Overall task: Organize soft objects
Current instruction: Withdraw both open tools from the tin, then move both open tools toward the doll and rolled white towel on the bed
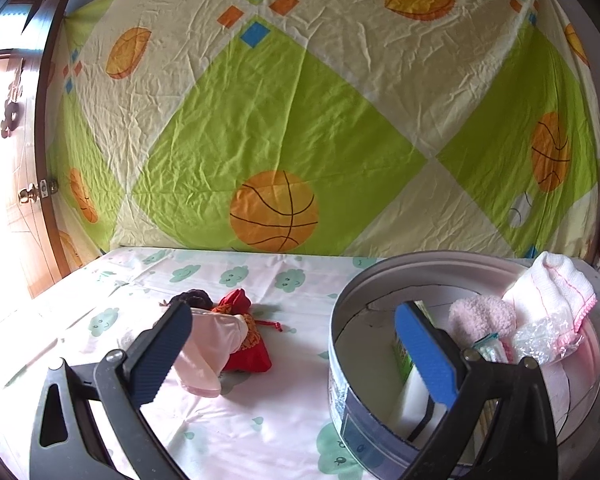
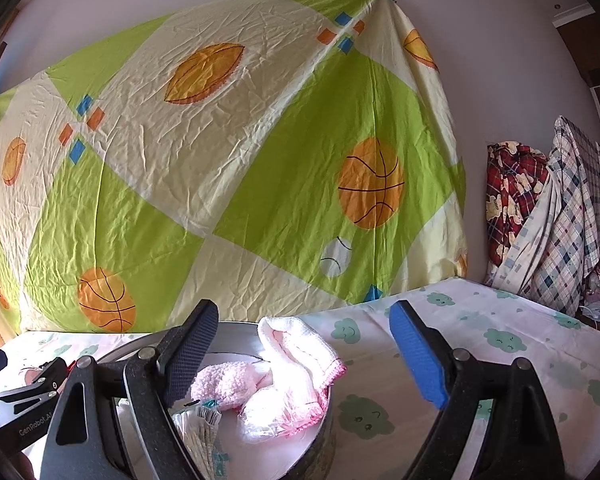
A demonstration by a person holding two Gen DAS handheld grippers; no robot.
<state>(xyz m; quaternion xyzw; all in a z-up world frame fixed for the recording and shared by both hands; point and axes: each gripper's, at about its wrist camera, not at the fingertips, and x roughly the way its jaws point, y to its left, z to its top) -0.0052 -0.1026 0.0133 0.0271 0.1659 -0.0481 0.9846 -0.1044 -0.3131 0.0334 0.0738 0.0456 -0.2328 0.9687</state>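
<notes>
The round tin (image 1: 342,344) looks like smooth metal with a dull sheen. In it lie a fluffy pink sock (image 1: 482,318), a woven white cloth (image 1: 548,288) and crinkly clear plastic (image 1: 540,338). The hanging sheet (image 1: 284,112) is creased matt cotton; the red pouch (image 1: 248,352) looks satiny.

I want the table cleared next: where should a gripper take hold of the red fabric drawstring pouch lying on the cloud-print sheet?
Probably at the red fabric drawstring pouch's bunched neck, where the fabric narrows to a gripper-sized bundle. The pale pink garment lies over its near-left side, so come from above or the right, where it lies uncovered.
</notes>
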